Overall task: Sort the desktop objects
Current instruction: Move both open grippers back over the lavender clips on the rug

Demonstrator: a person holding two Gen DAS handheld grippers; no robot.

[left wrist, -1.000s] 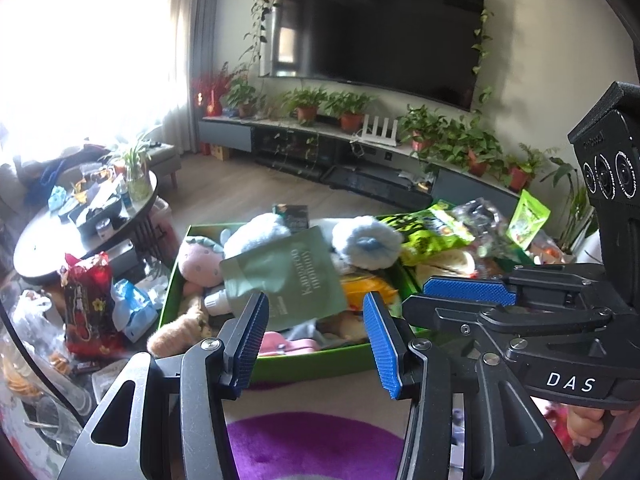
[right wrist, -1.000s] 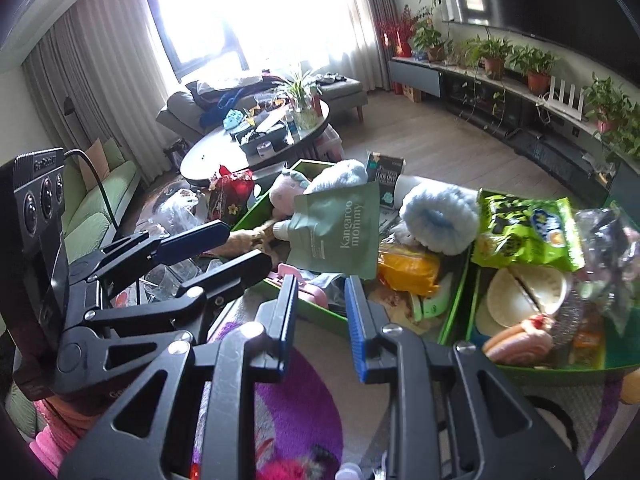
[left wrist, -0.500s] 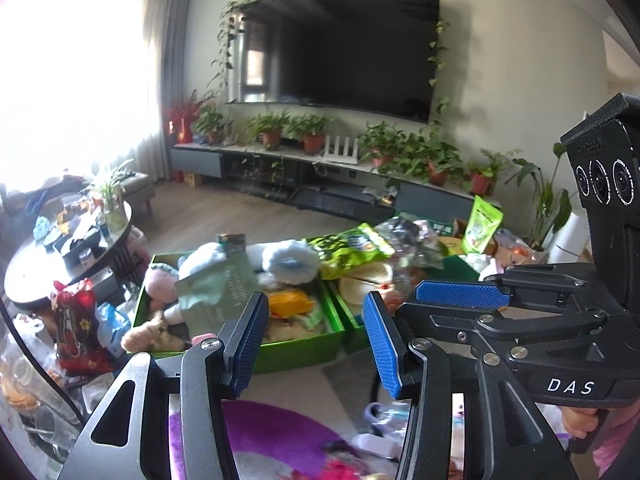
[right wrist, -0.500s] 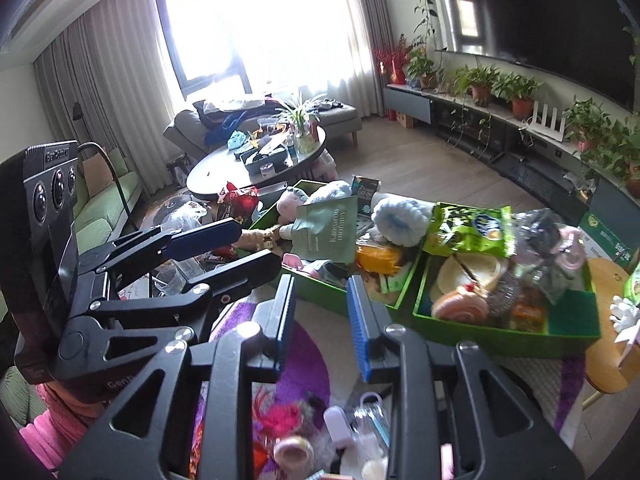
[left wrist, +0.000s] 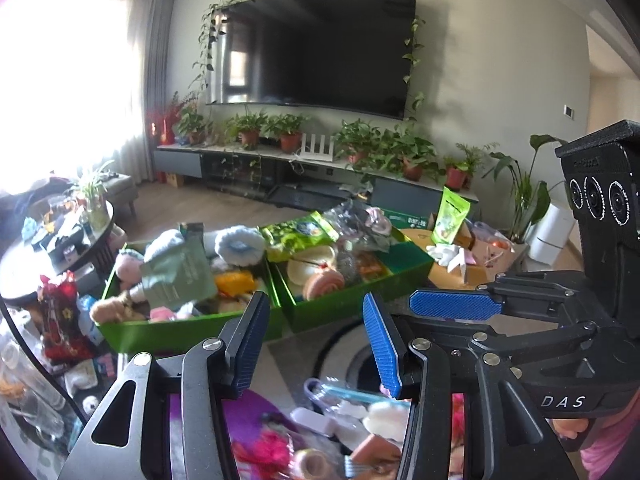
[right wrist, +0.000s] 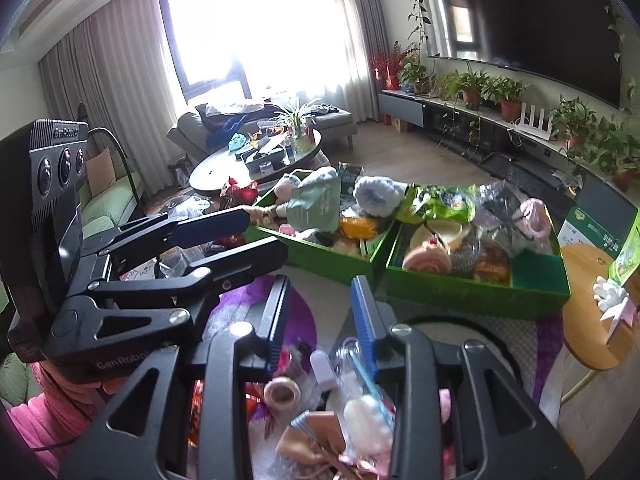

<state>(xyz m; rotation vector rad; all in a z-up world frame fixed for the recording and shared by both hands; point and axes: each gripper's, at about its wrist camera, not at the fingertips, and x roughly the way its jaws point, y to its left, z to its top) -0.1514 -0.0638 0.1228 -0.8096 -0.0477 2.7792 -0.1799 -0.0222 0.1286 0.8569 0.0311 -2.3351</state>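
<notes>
Two green boxes stand side by side, both heaped full. The left box (left wrist: 180, 326) (right wrist: 320, 256) holds plush toys and a sage-green pouch (left wrist: 180, 276) (right wrist: 318, 204). The right box (left wrist: 340, 304) (right wrist: 472, 300) holds snack bags and round items. My left gripper (left wrist: 314, 320) is open and empty, back from the boxes. My right gripper (right wrist: 320, 300) is also empty and its jaws are opening. Below both lies a pile of small things on a purple mat (right wrist: 248, 300), among them a tape roll (right wrist: 282, 392) and a white tube (right wrist: 324, 368).
A round dark coffee table (right wrist: 224, 164) with clutter stands behind the left box. A red bag (left wrist: 60, 312) and loose wrappers lie to its left. A round wooden stool (right wrist: 592, 320) with a green packet is right of the boxes. The TV console with plants lines the far wall.
Both grippers have drawn back from the green boxes, which now look smaller and farther. The right box and the pile of small things have come into view. The right jaws have widened.
</notes>
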